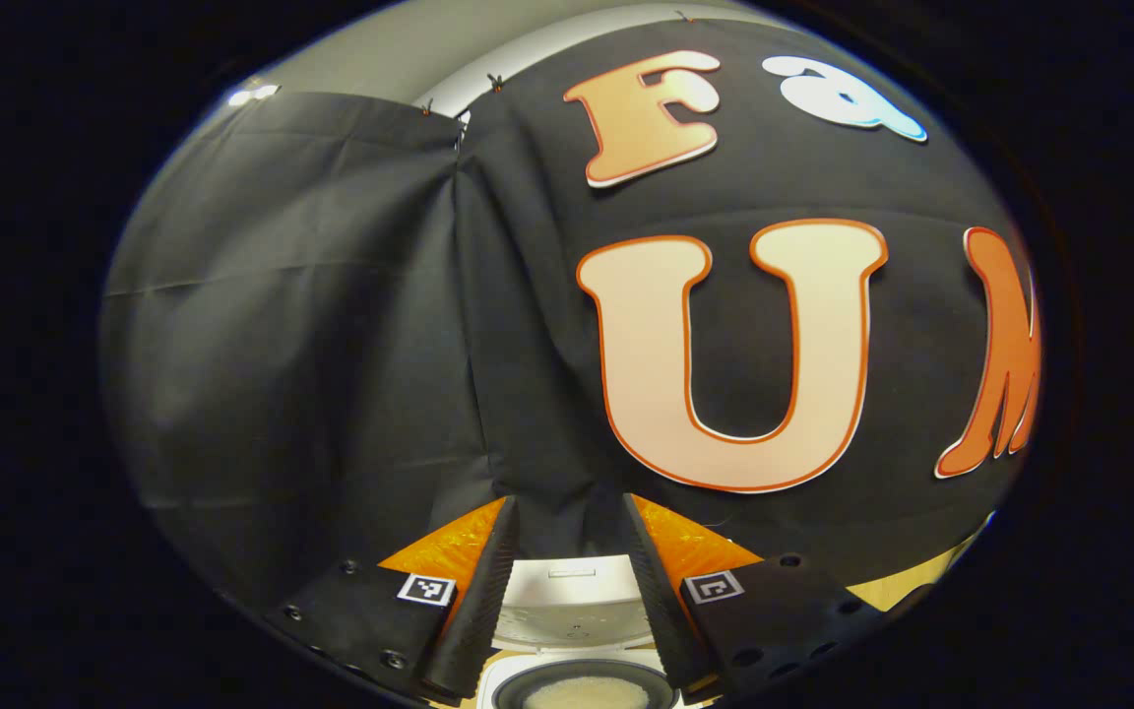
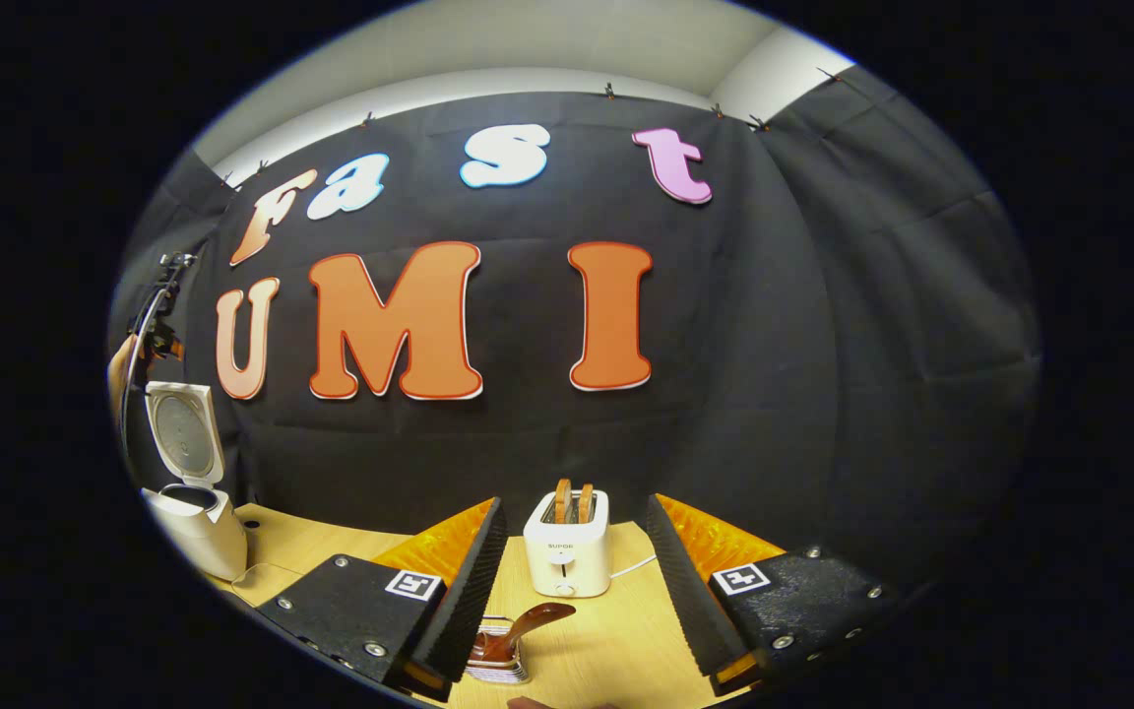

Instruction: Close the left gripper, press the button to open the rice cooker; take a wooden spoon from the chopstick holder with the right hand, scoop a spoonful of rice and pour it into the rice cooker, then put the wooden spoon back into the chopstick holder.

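Already the rice cooker (image 2: 195,492) stands open at the desk's (image 2: 616,640) left edge, ready for rice. Both the left gripper (image 1: 567,611) and right gripper (image 2: 572,601) are spread and empty; the wooden spoon (image 2: 525,630) probably sits in its holder (image 2: 498,665), near the front edge.

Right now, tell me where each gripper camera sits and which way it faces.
Left gripper view: rides the left gripper, raised above the open white rice cooker, facing the black cloth wall; its own open fingers show.
Right gripper view: rides the right gripper, low over the pale wooden table, facing a white toaster and a brown wooden spoon in a wire holder.
Shared: the rice cooker, far left in the right gripper view.
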